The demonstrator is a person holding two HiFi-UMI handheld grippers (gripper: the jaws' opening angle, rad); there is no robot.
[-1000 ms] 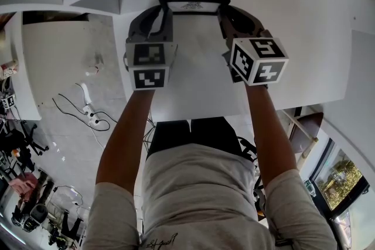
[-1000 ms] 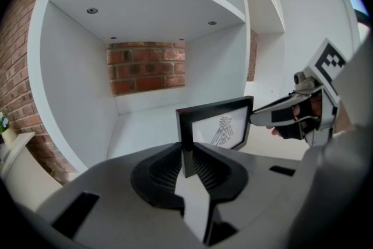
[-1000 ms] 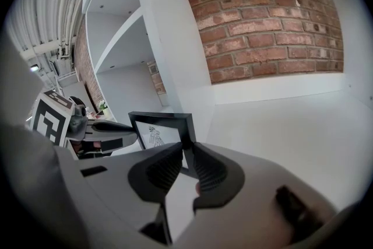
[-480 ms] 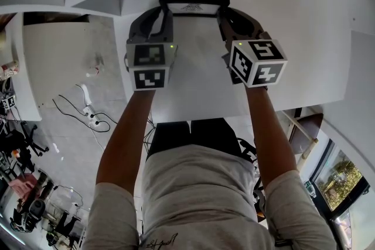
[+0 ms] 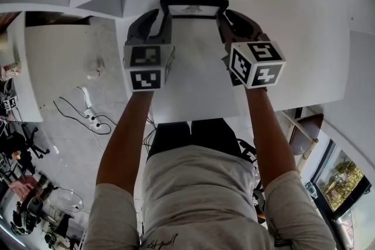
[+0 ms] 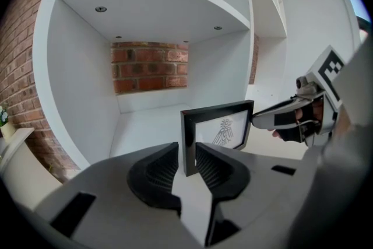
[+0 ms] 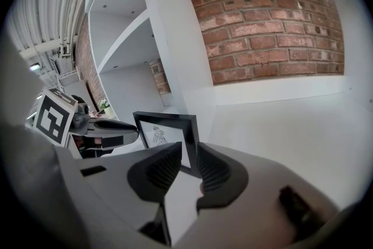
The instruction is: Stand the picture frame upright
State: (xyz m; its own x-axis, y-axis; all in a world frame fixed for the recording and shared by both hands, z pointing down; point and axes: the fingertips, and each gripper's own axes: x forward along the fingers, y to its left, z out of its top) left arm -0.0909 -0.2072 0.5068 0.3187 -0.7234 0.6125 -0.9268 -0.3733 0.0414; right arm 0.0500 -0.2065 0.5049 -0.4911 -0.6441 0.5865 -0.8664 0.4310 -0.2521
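Straight ahead at twelve o'clock, your black rectangular picture frame (image 6: 217,129) stands upright (left gripper (image 6: 187,155) opening around its edge; right gripper (image 7: 189,161) clamped on it).

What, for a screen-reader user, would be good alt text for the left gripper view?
A black picture frame stands upright on a white shelf surface, its near edge between the opening jaws of the left claw, with a gap beside one pad. The right claw reaches its far edge, and a brick wall shows behind.
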